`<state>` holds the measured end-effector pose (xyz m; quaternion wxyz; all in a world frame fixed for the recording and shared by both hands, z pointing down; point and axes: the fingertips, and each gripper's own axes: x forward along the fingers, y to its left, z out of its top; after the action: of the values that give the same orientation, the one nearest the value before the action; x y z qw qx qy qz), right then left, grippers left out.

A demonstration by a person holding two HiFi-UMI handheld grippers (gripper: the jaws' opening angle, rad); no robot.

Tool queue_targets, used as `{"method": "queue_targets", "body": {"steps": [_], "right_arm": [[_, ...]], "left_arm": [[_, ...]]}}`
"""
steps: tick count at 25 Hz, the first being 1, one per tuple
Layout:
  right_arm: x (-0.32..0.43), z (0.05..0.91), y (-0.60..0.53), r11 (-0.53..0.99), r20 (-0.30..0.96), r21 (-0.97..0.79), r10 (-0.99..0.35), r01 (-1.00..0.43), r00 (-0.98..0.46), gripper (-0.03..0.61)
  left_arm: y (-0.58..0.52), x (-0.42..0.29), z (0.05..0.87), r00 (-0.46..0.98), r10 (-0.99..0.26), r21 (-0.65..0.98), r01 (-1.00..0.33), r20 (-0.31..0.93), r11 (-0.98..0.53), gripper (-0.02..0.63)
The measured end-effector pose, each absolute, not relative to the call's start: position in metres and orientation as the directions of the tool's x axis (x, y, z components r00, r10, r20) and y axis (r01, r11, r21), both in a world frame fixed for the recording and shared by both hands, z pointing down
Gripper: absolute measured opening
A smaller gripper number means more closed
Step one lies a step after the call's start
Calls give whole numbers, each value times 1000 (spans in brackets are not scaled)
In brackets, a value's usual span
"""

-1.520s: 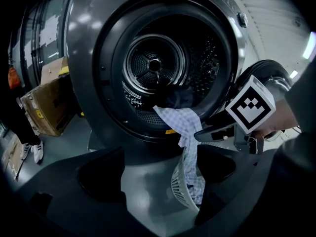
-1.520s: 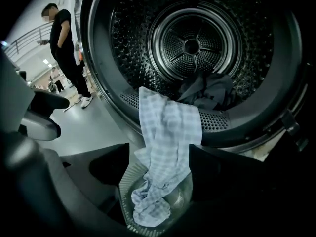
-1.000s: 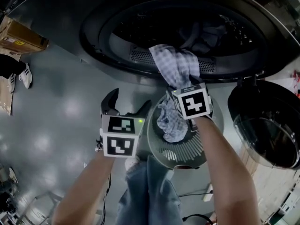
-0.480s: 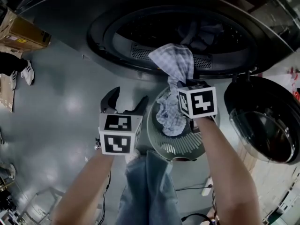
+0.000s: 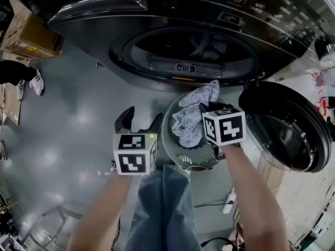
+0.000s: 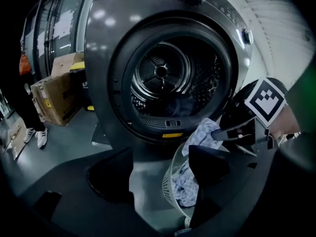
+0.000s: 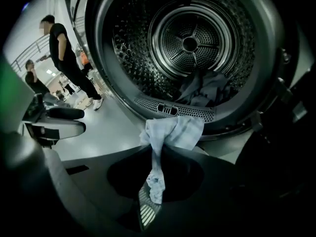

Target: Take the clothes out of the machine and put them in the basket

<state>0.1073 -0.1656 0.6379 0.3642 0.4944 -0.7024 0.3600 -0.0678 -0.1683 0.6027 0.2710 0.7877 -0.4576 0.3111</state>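
The pale checked cloth (image 5: 192,118) hangs over the round grey slatted plastic basket (image 5: 194,159), its tail inside. Its top is bunched in the right gripper (image 7: 157,148), whose jaws have just closed tight on a thin twist of it. That narrow bite could slip, I reckon. A release from here might also leave the loose upper flap draped on the rim nearest the dark front-loading machine (image 5: 131,20), and it could slide to the floor. The left gripper (image 5: 141,123) hangs beside the basket with its jaws spread and nothing between them, though they have just been closing a little.
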Motion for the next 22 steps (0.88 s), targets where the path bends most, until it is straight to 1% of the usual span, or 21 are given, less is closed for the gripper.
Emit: {"method": "queue_targets", "body": {"steps": [9, 18, 22], "right_arm": [[122, 622, -109, 199, 894, -170, -380, -965, -236, 40], [114, 645, -62, 192, 923, -199, -294, -961, -250, 41], [113, 665, -41, 163, 940, -186, -256, -969, -224, 47]], "left_arm": [[-146, -59, 579, 404, -548, 157, -883, 732, -442, 350], [-138, -70, 578, 406, -548, 152, -880, 732, -449, 351], [-134, -75, 587, 412, -542, 153, -876, 732, -458, 350]]}}
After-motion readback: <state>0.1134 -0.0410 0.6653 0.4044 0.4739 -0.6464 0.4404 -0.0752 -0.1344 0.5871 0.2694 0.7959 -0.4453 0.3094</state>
